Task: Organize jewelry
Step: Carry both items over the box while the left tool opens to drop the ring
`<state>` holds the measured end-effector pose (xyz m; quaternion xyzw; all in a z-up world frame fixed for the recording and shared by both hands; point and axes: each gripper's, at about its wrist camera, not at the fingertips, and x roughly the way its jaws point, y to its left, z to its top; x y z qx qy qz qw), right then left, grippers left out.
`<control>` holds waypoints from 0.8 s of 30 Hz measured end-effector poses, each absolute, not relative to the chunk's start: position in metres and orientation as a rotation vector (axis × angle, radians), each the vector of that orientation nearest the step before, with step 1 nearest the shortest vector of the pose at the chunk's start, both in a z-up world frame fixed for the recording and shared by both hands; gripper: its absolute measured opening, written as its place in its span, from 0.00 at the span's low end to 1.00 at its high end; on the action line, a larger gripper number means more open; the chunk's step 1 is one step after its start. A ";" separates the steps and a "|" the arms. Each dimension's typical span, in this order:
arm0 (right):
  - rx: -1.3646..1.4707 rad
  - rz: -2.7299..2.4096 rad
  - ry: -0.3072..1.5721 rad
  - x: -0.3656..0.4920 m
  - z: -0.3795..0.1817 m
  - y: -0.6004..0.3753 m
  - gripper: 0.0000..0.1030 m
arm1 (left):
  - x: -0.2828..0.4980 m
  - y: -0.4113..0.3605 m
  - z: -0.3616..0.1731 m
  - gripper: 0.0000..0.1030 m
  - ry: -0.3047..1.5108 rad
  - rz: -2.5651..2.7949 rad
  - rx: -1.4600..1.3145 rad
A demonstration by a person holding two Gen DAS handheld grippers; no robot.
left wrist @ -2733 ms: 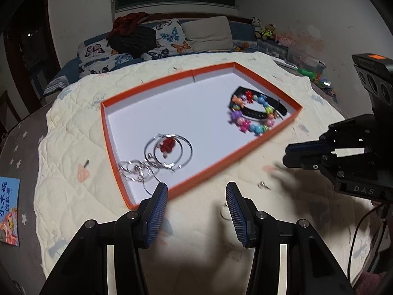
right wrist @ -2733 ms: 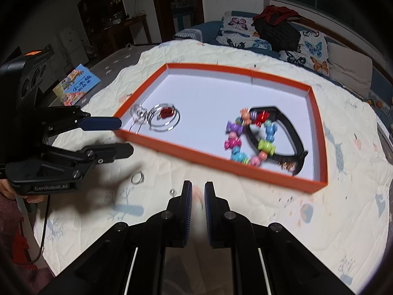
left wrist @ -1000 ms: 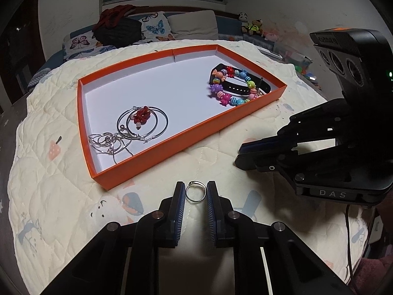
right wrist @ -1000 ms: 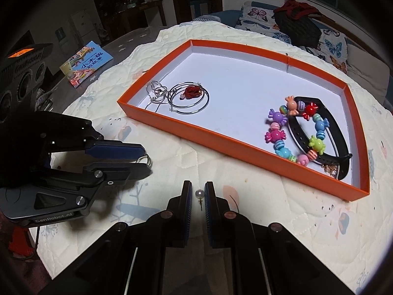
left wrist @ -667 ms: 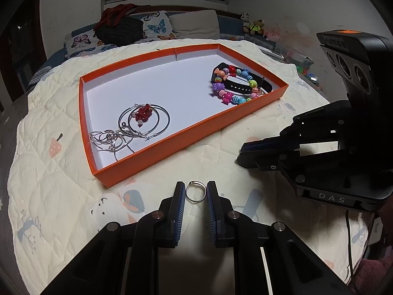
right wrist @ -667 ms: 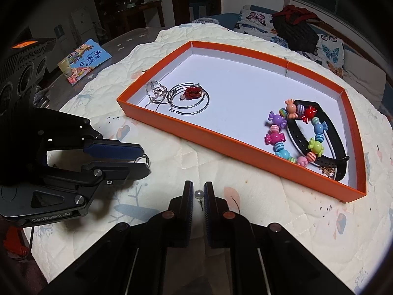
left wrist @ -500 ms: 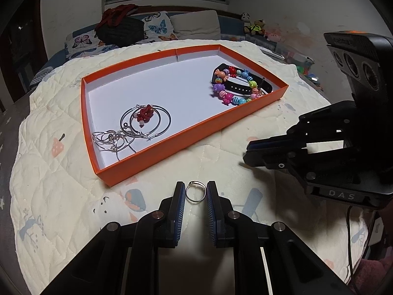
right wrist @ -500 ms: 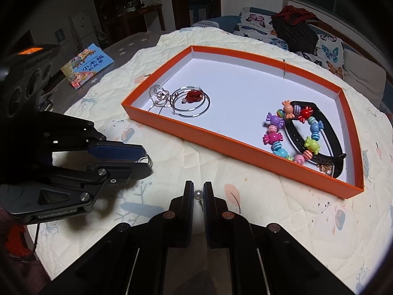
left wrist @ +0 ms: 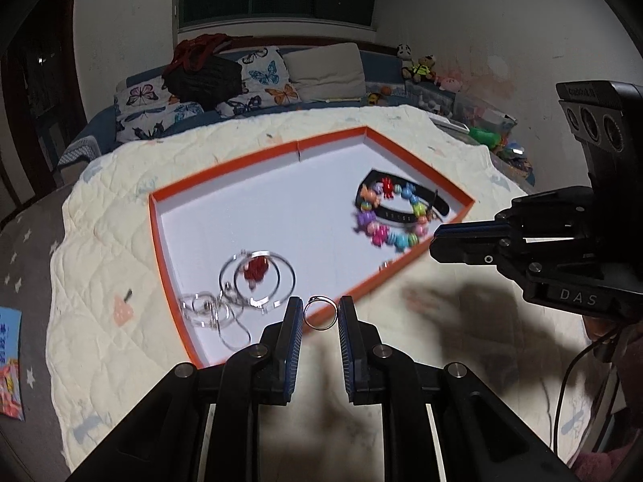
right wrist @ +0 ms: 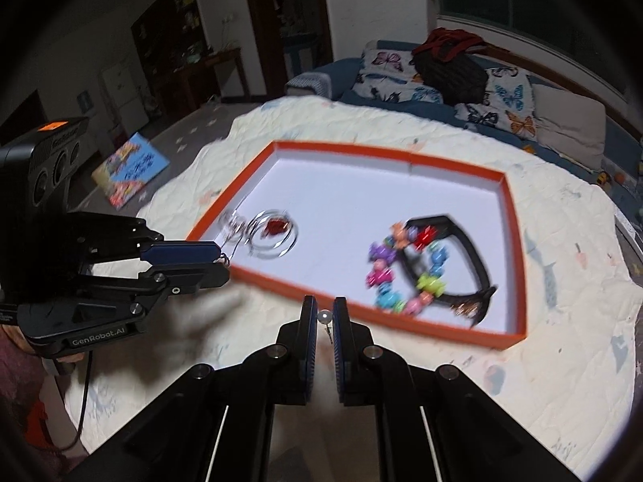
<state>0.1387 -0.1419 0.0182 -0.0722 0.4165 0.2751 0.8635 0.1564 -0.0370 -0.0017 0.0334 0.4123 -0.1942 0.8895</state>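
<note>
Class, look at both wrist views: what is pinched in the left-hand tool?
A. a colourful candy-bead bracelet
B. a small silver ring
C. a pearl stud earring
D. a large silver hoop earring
B: the small silver ring sits clamped between the pads of the left tool, while the pearl stud earring is in the right tool.

Left hand-held gripper [left wrist: 320, 315]: angled downward, 2 blue-padded fingers closed on a thin silver ring [left wrist: 319, 312], pinched upright at the tips. Right hand-held gripper [right wrist: 324, 319]: angled downward likewise, fingers nearly together, clamped on a pearl stud earring [right wrist: 324, 316], pin hanging below the pads.
</note>
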 end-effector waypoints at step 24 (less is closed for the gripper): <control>-0.097 0.563 0.943 0.188 -0.008 -0.142 0.10 | 0.231 -0.062 -0.037 0.18 0.955 -0.411 0.086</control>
